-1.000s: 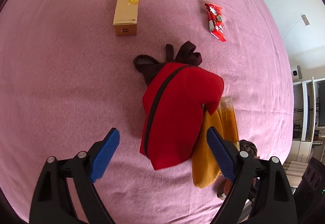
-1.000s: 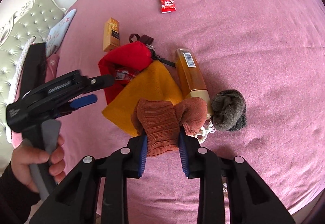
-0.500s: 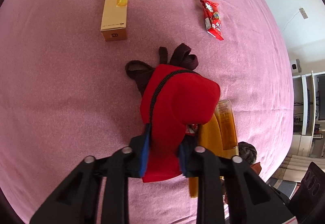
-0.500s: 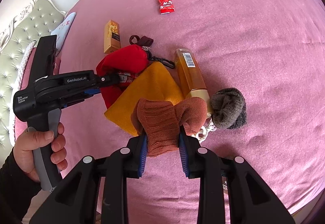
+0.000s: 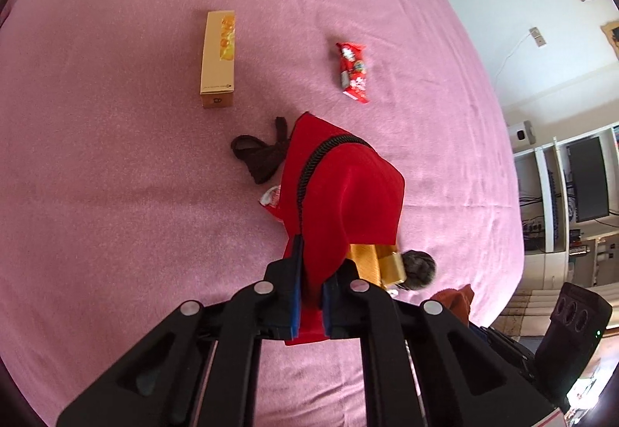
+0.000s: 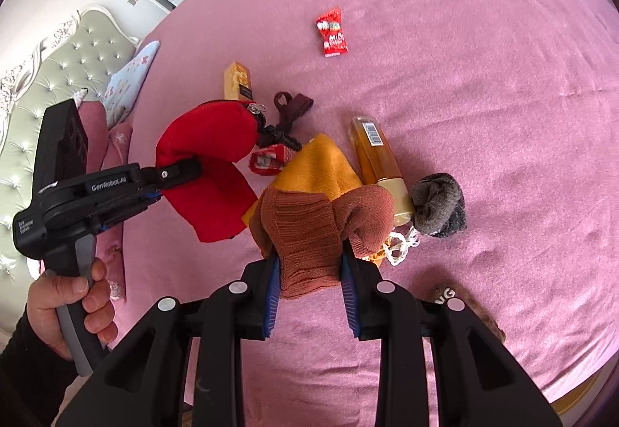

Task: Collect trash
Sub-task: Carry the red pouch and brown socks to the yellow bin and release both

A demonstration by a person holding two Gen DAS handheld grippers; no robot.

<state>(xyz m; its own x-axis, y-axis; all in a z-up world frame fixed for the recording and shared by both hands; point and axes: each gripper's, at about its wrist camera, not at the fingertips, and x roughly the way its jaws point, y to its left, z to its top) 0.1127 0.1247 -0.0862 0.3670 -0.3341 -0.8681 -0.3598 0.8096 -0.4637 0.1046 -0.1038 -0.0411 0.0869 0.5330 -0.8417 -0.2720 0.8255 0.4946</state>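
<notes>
My left gripper (image 5: pixel 309 295) has the lower edge of a red zip pouch (image 5: pixel 340 202) between its jaws, which are closing, pads pressing the fabric. The pouch hangs lifted off the pink bed. In the right wrist view this gripper (image 6: pixel 185 171) pinches the pouch (image 6: pixel 209 156) from the left. My right gripper (image 6: pixel 311 284) is shut on a rust-brown knit sock (image 6: pixel 309 229). Loose on the bed lie a red snack wrapper (image 5: pixel 353 73), a yellow box (image 5: pixel 218 59), a small red packet (image 6: pixel 267 162) and an amber bottle (image 6: pixel 377 160).
A mustard cloth (image 6: pixel 317 171), a grey sock ball (image 6: pixel 439 204) and a dark maroon strap (image 5: pixel 259 156) lie around the pouch. Pillows (image 6: pixel 127 82) and a padded headboard (image 6: pixel 50 79) are at the left. The bed edge and shelves (image 5: pixel 561 195) are at the right.
The left gripper went from wide open to shut on the red pouch and raised it, uncovering the small red packet. The right gripper rose a little with the sock.
</notes>
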